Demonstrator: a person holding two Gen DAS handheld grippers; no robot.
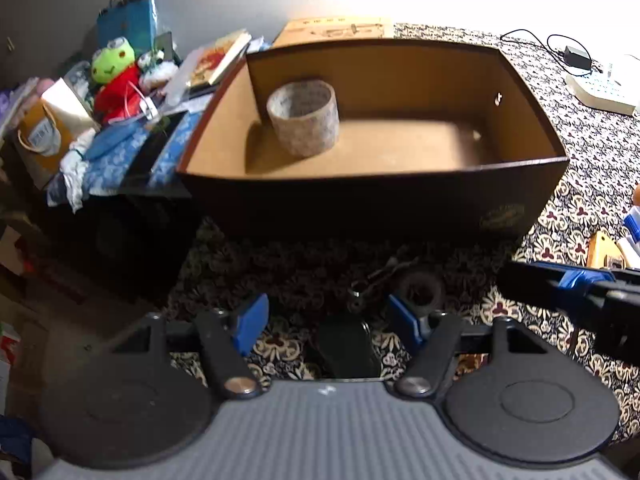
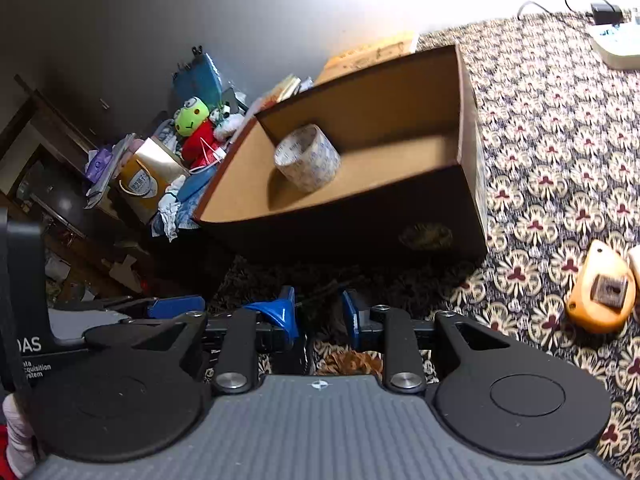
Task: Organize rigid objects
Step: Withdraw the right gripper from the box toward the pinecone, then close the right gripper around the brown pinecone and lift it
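Brown box (image 1: 384, 200) sits open-topped on the patterned cloth (image 1: 592, 168), far from both grippers. Tape roll (image 1: 303, 117) is inside it, standing on its edge in the far-left corner, touching or nearly touching the left wall.

Left gripper (image 1: 324, 320) low over the cloth near the box's front wall, blue fingers (image 1: 251, 322) spread apart, nothing between them. Small dark objects lie on the cloth just beyond its fingertips, too dim to identify.

Right gripper (image 2: 318, 316) just beside the left one, its jaws narrowly parted, nothing clearly held; the shadowed gap makes it hard to be sure.

Orange tape measure (image 2: 602, 290) on the cloth to the right, well apart from the box. Clutter pile at far left with a green frog plush (image 1: 112, 66). White power strip (image 1: 604, 90) at far right.
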